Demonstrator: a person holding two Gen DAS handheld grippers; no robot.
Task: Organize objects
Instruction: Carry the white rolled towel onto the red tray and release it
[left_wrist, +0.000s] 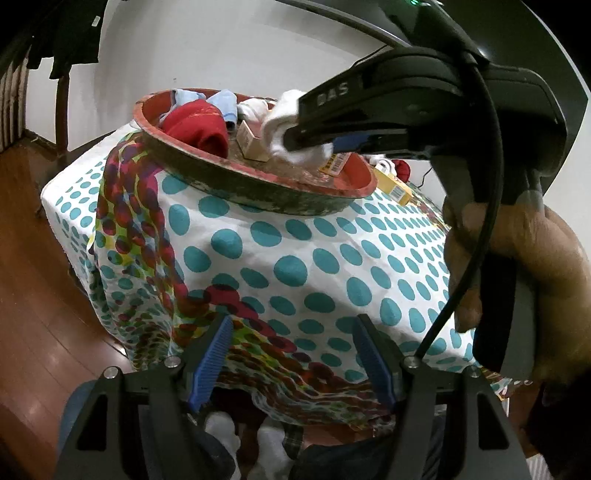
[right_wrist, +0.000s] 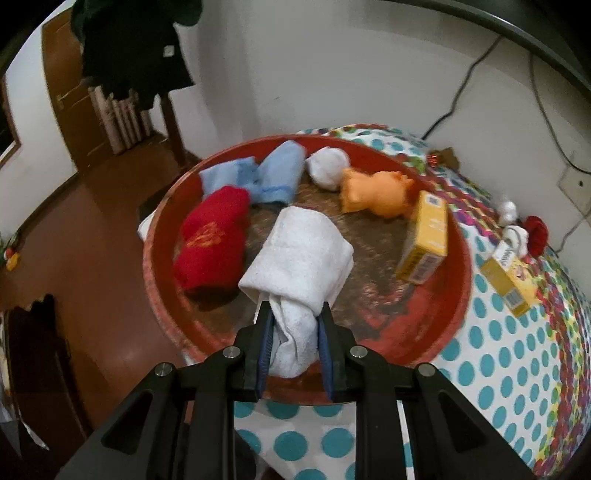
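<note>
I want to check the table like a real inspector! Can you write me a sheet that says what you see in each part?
Surface: dotted tablecloth covers the table.
Job's things: red tray holds a red towel, blue cloths, white ball, orange toy and yellow box.
Clutter: second yellow box and red yarn lie on the cloth beside the tray.
Tongs: right tongs are shut on a rolled white towel above the tray; left tongs are open, empty.
Cables: black cables run along the wall.
Surroundings: wooden floor, white wall.
</note>
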